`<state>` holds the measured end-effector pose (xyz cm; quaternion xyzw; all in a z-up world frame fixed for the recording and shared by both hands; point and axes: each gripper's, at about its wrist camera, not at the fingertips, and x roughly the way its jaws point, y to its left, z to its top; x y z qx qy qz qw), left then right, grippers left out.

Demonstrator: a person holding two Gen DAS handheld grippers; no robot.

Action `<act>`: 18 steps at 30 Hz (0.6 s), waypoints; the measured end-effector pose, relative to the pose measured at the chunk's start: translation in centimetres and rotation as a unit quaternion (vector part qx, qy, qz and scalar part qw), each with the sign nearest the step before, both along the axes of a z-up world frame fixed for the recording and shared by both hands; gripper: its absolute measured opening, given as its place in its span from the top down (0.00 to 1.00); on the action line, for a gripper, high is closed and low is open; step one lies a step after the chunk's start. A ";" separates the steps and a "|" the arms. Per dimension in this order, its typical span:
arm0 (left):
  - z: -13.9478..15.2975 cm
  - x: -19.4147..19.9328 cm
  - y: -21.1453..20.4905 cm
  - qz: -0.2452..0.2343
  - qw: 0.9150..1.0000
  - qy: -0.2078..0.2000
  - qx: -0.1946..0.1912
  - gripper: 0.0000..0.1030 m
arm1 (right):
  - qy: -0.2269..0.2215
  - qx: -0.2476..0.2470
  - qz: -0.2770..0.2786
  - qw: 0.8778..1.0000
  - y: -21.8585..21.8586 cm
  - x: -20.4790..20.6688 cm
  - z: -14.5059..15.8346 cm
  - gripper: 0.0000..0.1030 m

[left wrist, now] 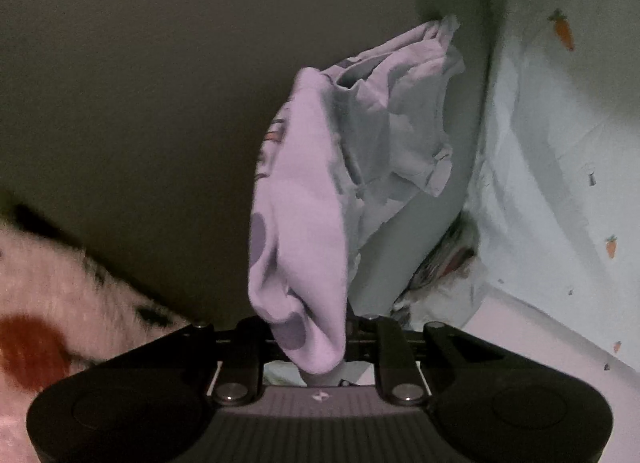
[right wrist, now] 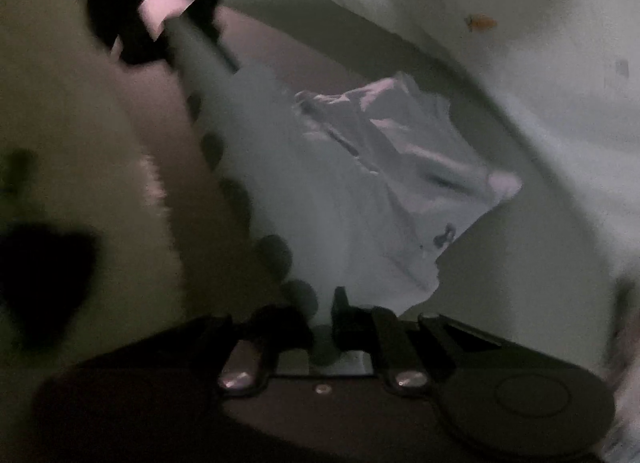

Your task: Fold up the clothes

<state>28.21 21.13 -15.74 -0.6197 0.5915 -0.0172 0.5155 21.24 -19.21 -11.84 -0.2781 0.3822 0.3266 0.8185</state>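
Nearest the lens, the left gripper (left wrist: 316, 347) is clamped on a fold of the pale lilac garment (left wrist: 320, 183), whose printed dark dots and a partly hidden pink graphic cannot be read. The dim, blurred right wrist view shows the right gripper (right wrist: 324, 327) pinched on the garment's dotted edge, the cloth hanging between both grippers. Beyond lie a carrot-print sheet (left wrist: 560, 143) and, cut off at left, a fuzzy pink blanket (left wrist: 48, 303); no legible writing appears.

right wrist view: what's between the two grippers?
Only the pale dotted garment, hanging in a band from the left gripper at top left down to the right gripper, both shut on it. Nothing else spans that stretch.
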 end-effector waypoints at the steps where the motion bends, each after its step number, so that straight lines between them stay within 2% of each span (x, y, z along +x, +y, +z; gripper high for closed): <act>1: -0.4 -0.1 0.1 0.004 1.000 0.007 -0.007 0.81 | 0.015 0.014 -0.008 1.000 -0.5 0.0 0.4 0.91; 5: -0.3 0.8 0.4 0.024 0.999 0.005 -0.027 0.81 | 0.033 0.044 -0.020 0.998 -1.1 1.8 2.1 0.91; 9: 0.3 3.7 0.1 0.028 0.999 0.000 -0.042 0.81 | 0.042 0.074 -0.034 0.996 -1.4 4.8 3.3 0.91; 14: 1.6 9.2 -0.8 0.039 0.998 -0.016 -0.048 0.81 | 0.054 0.107 -0.043 0.992 -2.2 11.0 4.9 0.91; 18: 2.0 15.1 -1.4 0.049 0.997 -0.041 -0.041 0.81 | 0.041 0.110 -0.050 0.992 -2.2 17.1 5.2 0.89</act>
